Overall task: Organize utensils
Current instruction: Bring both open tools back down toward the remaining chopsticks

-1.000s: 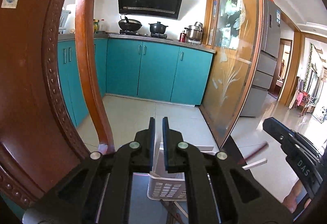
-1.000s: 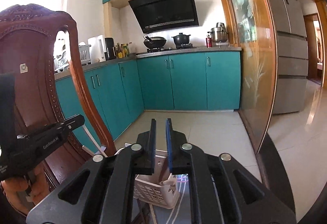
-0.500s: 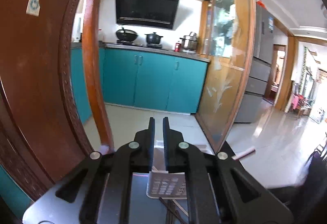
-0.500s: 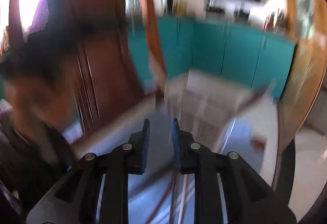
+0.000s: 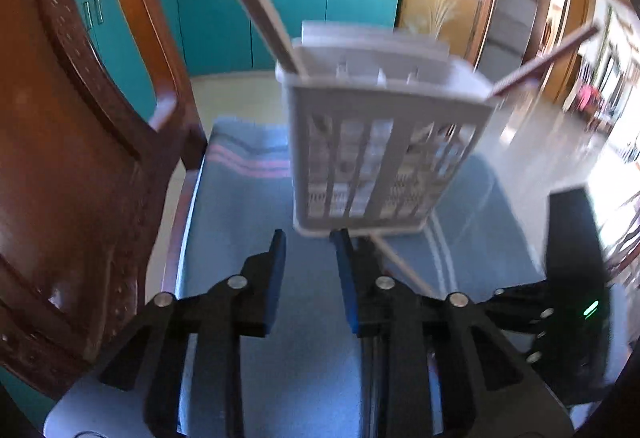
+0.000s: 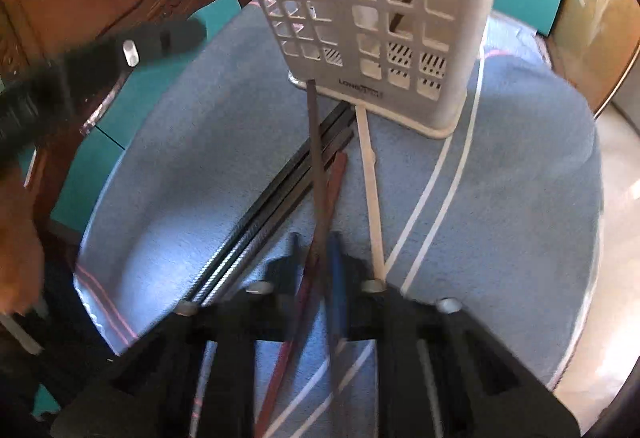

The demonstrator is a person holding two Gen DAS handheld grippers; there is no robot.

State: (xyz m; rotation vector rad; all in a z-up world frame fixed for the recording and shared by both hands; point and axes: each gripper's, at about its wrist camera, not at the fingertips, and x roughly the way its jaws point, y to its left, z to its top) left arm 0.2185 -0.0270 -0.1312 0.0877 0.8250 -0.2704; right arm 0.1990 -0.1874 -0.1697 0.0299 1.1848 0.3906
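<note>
**Grippers at the chopstick holder**

Left wrist: left gripper (image 5: pixel 308 238), jaws just parting and empty, faces the holder (image 5: pixel 380 142) on the blue cloth (image 5: pixel 240 238).

Right wrist: right gripper (image 6: pixel 314 258), just clamped on a dark chopstick (image 6: pixel 316 166), for lifting.

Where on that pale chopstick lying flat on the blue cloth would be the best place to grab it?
Probably mid-length, coming straight down from above. The pale chopstick lies flat on the blue cloth, its far tip under the white basket, with bare cloth either side of its middle. Fingers set across it there would clear the dark chopsticks.
</note>
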